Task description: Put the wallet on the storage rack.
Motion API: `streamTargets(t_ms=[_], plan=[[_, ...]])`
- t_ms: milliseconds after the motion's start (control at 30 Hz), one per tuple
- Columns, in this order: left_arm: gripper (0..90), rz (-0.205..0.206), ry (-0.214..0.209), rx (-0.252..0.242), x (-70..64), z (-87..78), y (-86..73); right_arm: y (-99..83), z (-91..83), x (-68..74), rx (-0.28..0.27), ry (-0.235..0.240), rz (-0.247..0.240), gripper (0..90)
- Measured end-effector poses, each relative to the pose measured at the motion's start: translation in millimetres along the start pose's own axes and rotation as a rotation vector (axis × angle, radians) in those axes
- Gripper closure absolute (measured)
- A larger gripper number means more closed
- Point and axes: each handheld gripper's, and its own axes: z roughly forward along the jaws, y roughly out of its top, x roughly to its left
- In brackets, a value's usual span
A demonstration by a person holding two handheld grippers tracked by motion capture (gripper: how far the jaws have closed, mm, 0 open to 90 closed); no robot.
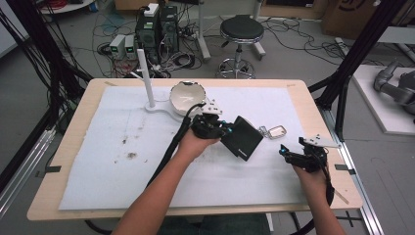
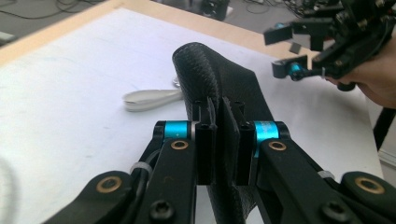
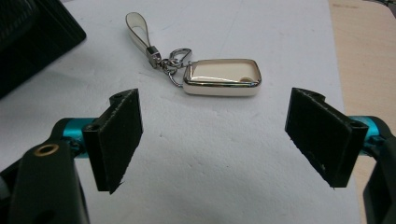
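- A white sheet [image 1: 122, 161] covers most of the wooden surface [image 1: 73, 127]; it carries some dark specks on its left half.
- Far on the sheet, a white upright post [image 1: 146, 78] rises from a flat white base, and a round pale bowl [image 1: 186, 97] sits just right of it.
- The left claw [image 1: 226, 131], near the middle of the surface, has its jaws pressed tight on the edge of a black wallet [image 1: 243, 138]. The left gripper view shows the textured wallet [image 2: 219, 84] standing on edge between the pads.
- Just right of the wallet, a cream key fob [image 1: 277, 130] with a metal ring and a pale strap lies flat on the sheet.
- The right claw [image 1: 288, 152] hangs near the right edge of the surface, nearer than the fob. Its jaws are spread wide and hold nothing; the right gripper view shows the key fob [image 3: 222, 77] beyond the gap between them.
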Motion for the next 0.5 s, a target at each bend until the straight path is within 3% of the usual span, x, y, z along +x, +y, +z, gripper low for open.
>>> streamTargets(t_ms=[267,500], plan=[[83.4,0.005,0.083,-0.029,22.0,-34.0,17.2,0.1,0.3,1.1,0.002,0.002,-0.003,19.2],[83.4,0.017,0.181,-0.037,45.6,-65.3,35.9,0.1,0.7,1.5,0.001,0.001,-0.010,19.3]])
